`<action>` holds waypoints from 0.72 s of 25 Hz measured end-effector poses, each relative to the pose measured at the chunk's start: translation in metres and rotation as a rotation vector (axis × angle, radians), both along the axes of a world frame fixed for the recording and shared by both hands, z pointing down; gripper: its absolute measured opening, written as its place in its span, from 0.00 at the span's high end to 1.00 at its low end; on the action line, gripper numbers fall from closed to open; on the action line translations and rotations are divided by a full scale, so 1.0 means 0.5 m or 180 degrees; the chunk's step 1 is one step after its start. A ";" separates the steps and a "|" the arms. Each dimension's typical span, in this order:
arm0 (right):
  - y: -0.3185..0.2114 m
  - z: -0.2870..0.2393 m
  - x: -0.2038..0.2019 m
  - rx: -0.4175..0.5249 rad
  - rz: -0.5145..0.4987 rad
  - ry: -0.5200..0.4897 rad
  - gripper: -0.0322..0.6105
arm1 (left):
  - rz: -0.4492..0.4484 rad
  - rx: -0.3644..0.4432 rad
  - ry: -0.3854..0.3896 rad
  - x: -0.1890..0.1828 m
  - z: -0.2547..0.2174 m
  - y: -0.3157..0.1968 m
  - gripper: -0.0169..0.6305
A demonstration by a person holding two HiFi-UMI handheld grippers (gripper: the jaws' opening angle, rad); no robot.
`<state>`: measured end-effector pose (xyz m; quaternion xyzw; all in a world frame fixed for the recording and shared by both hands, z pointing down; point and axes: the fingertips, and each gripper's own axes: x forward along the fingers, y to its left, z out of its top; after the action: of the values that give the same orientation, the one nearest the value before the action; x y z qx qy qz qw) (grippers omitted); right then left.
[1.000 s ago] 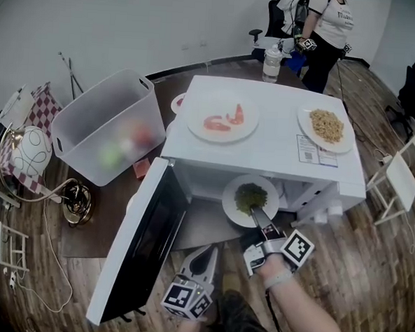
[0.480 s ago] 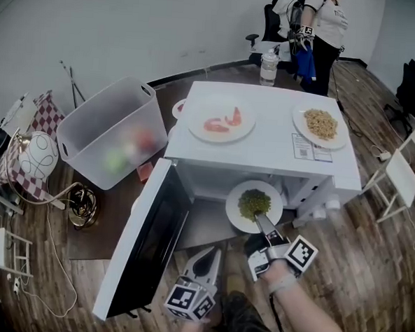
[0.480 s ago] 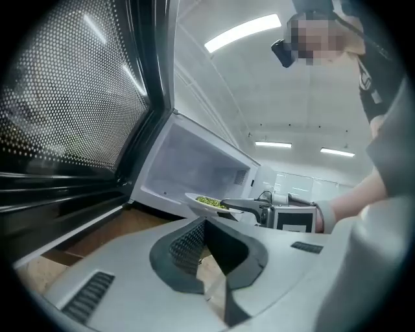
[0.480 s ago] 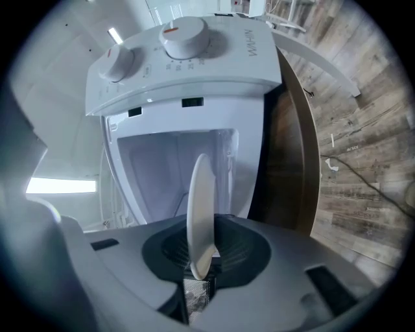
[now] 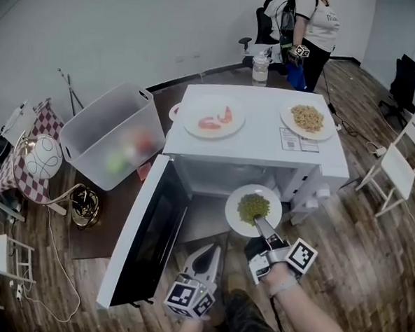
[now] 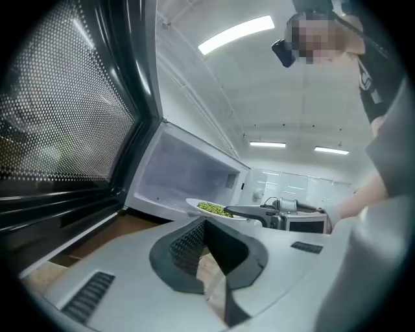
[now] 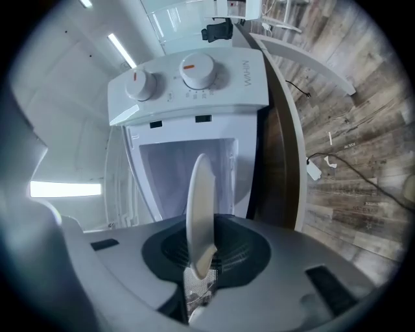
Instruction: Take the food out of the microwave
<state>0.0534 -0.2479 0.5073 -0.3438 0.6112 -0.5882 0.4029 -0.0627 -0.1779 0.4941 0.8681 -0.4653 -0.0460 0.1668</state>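
A white plate of green food hangs just outside the mouth of the white microwave. My right gripper is shut on its near rim. In the right gripper view the plate stands edge-on between the jaws of the right gripper, with the microwave's dials and cavity behind it. My left gripper hovers lower left of the plate, in front of the open door, shut and holding nothing. From the left gripper view, the plate and the right gripper show ahead.
On the microwave's top sit a plate of shrimp and a plate of fried rice. A clear plastic bin stands on the brown table at the left. A bottle and a standing person are behind. White chairs are at the right.
The right gripper has drawn the plate of green food further out of the microwave toward me. The left gripper has risen slightly and stays shut.
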 end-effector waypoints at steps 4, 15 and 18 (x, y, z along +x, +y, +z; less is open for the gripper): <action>0.037 -0.011 0.011 0.0025 0.0004 -0.0014 0.86 | 0.0061 0.0032 -0.0007 0.012 -0.014 0.024 0.97; 0.138 -0.035 0.036 0.0015 0.0051 -0.0010 0.86 | 0.0217 0.0092 -0.0024 0.034 -0.045 0.103 0.97; 0.167 -0.043 0.040 0.0024 0.0064 -0.0021 0.86 | 0.0242 0.0103 -0.0021 0.037 -0.053 0.126 0.97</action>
<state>0.0733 -0.1642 0.4860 -0.3465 0.6086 -0.5829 0.4121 -0.0442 -0.1151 0.4676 0.8878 -0.4317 -0.0443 0.1529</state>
